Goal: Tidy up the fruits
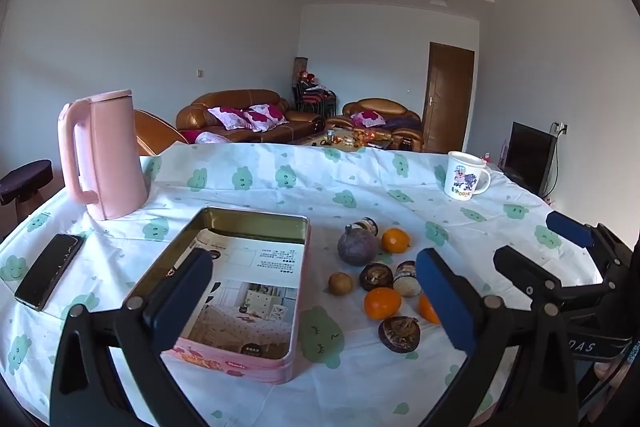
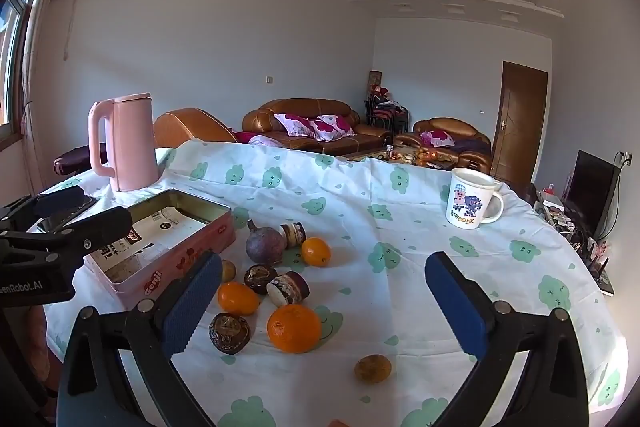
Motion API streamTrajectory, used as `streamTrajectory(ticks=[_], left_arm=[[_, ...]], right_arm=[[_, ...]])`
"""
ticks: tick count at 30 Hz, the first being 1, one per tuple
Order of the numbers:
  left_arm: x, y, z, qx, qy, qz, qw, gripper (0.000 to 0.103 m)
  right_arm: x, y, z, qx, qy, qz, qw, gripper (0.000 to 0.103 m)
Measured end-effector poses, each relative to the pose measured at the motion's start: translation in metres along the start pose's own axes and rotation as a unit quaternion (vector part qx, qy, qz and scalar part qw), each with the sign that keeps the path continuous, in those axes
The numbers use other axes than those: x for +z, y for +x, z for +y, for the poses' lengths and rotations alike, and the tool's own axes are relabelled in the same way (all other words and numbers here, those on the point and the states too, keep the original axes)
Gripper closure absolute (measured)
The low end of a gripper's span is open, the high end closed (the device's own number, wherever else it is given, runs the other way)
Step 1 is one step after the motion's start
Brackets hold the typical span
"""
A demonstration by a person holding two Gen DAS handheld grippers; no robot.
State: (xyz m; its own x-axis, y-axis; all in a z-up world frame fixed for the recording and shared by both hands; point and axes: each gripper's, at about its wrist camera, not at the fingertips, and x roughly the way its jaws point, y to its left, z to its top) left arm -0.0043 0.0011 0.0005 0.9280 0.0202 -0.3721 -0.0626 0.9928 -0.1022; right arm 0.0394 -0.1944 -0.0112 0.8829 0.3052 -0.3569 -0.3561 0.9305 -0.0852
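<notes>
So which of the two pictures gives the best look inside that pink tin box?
The left wrist view: it looks down into the pink tin, showing the printed leaflet lining its bottom. The right wrist view sees the tin from the side, partly behind the left gripper, so little of the inside shows.

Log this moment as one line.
left gripper: open, empty | right gripper: open, empty | fruits: on tablecloth | tin: no fruit

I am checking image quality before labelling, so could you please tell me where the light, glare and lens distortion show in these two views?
Left wrist view: strong fisheye bend curves the table edge; glare on the ceiling; the fruit stays sharp. Right wrist view: daylight from the window at left, sunlit cloth at lower right, glare on the ceiling, dark corners; the big orange is crisp, with a soft shadow.
</notes>
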Motion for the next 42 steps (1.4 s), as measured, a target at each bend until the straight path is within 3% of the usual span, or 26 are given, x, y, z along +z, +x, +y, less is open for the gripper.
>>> streamTrajectory(ticks=[42], left_arm=[[-0.003,0.004,-0.004,0.008,0.008,0.007,0.9999,0.000]], right_arm=[[-0.010,0.005,0.005,0.005,0.002,0.013,1.000,0.001]])
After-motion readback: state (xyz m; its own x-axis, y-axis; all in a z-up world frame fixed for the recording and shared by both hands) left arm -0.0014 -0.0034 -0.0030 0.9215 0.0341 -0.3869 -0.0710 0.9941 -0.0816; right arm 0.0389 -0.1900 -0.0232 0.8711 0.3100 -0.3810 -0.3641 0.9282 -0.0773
